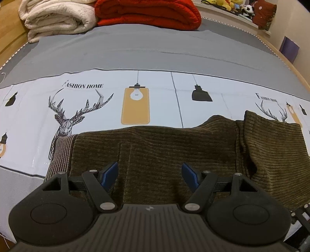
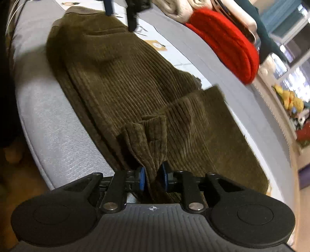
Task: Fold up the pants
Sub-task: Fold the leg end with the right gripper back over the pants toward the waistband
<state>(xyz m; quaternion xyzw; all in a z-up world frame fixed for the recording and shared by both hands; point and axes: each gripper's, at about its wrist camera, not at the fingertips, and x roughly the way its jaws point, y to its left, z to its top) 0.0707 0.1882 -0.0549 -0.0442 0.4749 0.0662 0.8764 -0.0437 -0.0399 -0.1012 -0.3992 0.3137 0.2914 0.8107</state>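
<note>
Olive-brown corduroy pants lie across the near side of the bed, the striped waistband at the left. My left gripper is open just above the waist part, with nothing between its blue pads. In the right wrist view the pants stretch away, one leg end folded over to the right. My right gripper is shut on a bunched fold of the pants near the leg end and lifts it slightly. The left gripper shows at the far end, over the waist.
The bed has a grey sheet and a white printed mat with deer and lamps. A folded cream blanket and a red blanket lie at the far end. Plush toys sit on a shelf. The bed edge is near.
</note>
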